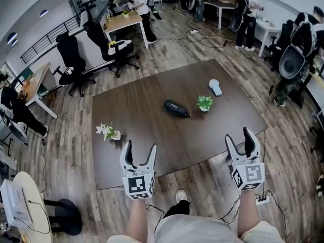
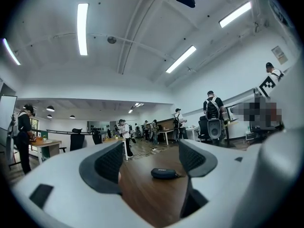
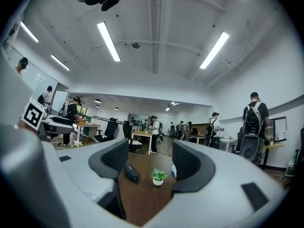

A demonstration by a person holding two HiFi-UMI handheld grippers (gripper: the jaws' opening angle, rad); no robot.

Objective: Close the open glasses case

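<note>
A dark glasses case [image 1: 175,108] lies on the brown table [image 1: 152,135], near its middle; its lid looks down. The case [image 2: 164,173] shows between the left jaws, far ahead. It [image 3: 131,173] also appears at the left in the right gripper view. My left gripper [image 1: 140,152] hovers open at the table's near edge, empty. My right gripper [image 1: 241,139] is open too, at the near right edge, holding nothing. Both are well short of the case.
A small green plant in a white pot [image 1: 204,103] stands right of the case. A flowering plant [image 1: 109,131] stands at the table's left. A pale blue object [image 1: 215,86] lies at the far right. Office chairs [image 1: 71,65], desks and people surround the table.
</note>
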